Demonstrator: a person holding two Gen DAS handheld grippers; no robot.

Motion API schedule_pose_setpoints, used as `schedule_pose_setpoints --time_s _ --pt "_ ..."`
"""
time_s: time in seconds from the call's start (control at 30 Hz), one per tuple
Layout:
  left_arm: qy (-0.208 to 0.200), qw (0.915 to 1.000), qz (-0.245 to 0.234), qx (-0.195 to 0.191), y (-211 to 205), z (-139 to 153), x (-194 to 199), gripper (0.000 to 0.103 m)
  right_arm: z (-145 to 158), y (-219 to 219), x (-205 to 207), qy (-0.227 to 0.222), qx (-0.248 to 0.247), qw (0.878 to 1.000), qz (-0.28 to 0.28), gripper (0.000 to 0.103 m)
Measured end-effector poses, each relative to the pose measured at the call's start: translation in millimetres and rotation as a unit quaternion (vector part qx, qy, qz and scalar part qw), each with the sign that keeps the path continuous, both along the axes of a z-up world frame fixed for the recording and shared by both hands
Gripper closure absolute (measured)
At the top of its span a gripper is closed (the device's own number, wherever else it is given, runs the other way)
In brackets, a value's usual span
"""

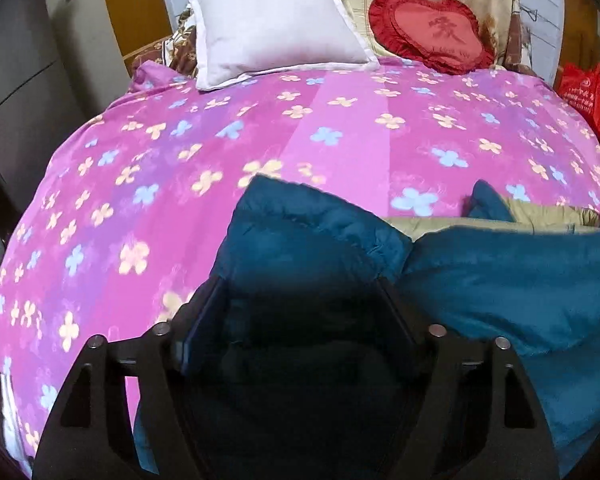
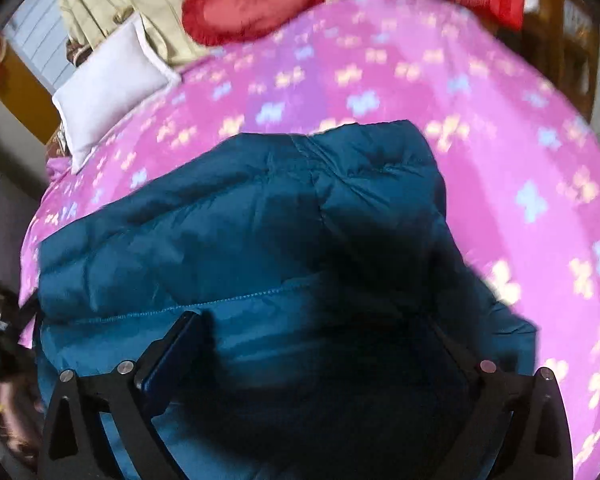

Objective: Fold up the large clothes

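A fold of the teal quilted down jacket (image 2: 260, 216) is judged to be the step in hand. Both corners should be lifted level and carried together, so that the padded fabric is laid over itself squarely and no air is trapped in a bulge; the slippery shell should be gripped deep between the fingers, since a shallow pinch is likely to slide out.

The left claw (image 1: 300, 292) is seen with its fingers spread wide and jacket fabric filling the gap; whether the fabric is truly pinched cannot be told. The right claw (image 2: 316, 320) is likewise set wide with padded cloth bulging between its fingers, and its grip cannot be told either, the far finger being lost in shadow.

The jacket is spread on the near part of the bed, on the pink floral bedspread (image 1: 340, 120), partly bunched. A pale khaki lining (image 1: 540, 216) is exposed near its far edge. The shell looks smooth, puffy and stitched in bands. A white pillow (image 1: 276, 28) and a red heart-shaped cushion (image 1: 432, 28) lie well apart at the bed's head.
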State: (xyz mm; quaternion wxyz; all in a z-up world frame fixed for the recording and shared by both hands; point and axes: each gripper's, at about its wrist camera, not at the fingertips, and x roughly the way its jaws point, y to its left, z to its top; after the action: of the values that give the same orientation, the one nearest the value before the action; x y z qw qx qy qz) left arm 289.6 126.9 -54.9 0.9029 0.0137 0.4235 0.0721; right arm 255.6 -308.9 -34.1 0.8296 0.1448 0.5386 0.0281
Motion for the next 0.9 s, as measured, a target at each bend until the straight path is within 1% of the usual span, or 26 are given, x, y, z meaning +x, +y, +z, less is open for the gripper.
schedule_pose_setpoints --time_s 0.1,0.13,0.2,0.27,0.33,0.37,0.4,0.47,0.5,0.57,0.6,0.63,0.67,0.7,0.73,0.77,0.83,0.87,0.9 --pt "-0.015 0.9995 0.023 -0.019 10.8 -1.9 -11.9 0.026 -3.8 8.3 -1.1 -0.024 -0.045 0.999 0.018 0.0" --pt "-0.02 0.9991 0.03 -0.024 14.9 -2.7 -16.0 0.025 -6.0 8.4 0.1 -0.031 -0.052 0.998 0.021 0.0" --pt "-0.023 0.9984 0.039 -0.033 18.7 -2.9 -17.8 0.025 -10.5 5.7 1.4 -0.045 -0.054 0.997 0.023 0.0" --pt "-0.018 0.9981 0.044 -0.04 19.5 -2.7 -16.8 0.024 -13.6 1.3 2.9 -0.055 -0.062 0.996 0.015 0.0" --pt "-0.021 0.9983 0.045 -0.031 16.7 4.7 -17.4 0.024 -16.7 2.1 6.6 -0.058 -0.064 0.996 0.013 0.0" --pt "-0.042 0.9978 0.046 -0.022 15.2 16.3 -23.5 0.024 -17.4 1.5 6.7 -0.059 -0.065 0.996 0.013 0.0" --pt "-0.063 0.9968 0.045 -0.023 14.0 25.1 -29.8 0.024 -17.7 2.1 7.3 -0.06 -0.067 0.996 0.013 0.0" --pt "-0.099 0.9937 0.032 -0.043 10.7 44.9 -43.8 0.024 -17.2 2.6 8.5 -0.056 -0.068 0.996 0.013 0.0" --pt "-0.103 0.9928 0.021 -0.058 6.8 51.8 -49.2 0.024 -16.7 4.0 9.3 -0.051 -0.071 0.996 0.013 0.0" --pt "-0.092 0.9933 -0.001 -0.069 -2.9 52.5 -52.7 0.024 -7.3 6.6 7.1 -0.042 -0.085 0.995 -0.001 0.001" --pt "-0.081 0.9941 -0.013 -0.071 -9.4 48.0 -52.2 0.024 0.5 8.6 4.3 -0.047 -0.09 0.995 -0.008 0.002" --pt "-0.063 0.9952 -0.027 -0.07 -17.6 38.9 -49.9 0.024 18.1 14.2 -1.1 -0.073 -0.08 0.994 -0.01 0.002" --pt "-0.05 0.9959 -0.034 -0.067 -22.2 32.2 -48.2 0.024 28.9 19.1 -4.7 -0.093 -0.068 0.993 -0.005 0.002" --pt "-0.031 0.9972 -0.036 -0.057 -28.9 21.0 -45.1 0.024 42.6 27.7 -8.9 -0.115 -0.055 0.992 0.007 0.002" --pt "-0.022 0.9983 -0.033 -0.043 -34.9 11.7 -44.5 0.024 55.1 39.8 -12.2 -0.136 -0.05 0.989 0.027 0.002" --pt "-0.025 0.9984 -0.032 -0.038 -38.0 9.2 -44.0 0.024 61.5 51.8 -12.8 -0.146 -0.053 0.987 0.047 0.0" --pt "-0.033 0.9987 -0.031 -0.026 -42.9 7.7 -45.0 0.023 55.2 70.1 -7.2 -0.139 -0.073 0.985 0.079 0.0" --pt "-0.033 0.9986 -0.031 -0.026 -43.6 6.6 -45.3 0.023 44.7 76.2 -2.1 -0.124 -0.087 0.985 0.087 0.0" --pt "-0.034 0.9985 -0.03 -0.03 -42.6 5.7 -45.5 0.023 28.9 79.9 6.9 -0.099 -0.101 0.986 0.091 0.0"
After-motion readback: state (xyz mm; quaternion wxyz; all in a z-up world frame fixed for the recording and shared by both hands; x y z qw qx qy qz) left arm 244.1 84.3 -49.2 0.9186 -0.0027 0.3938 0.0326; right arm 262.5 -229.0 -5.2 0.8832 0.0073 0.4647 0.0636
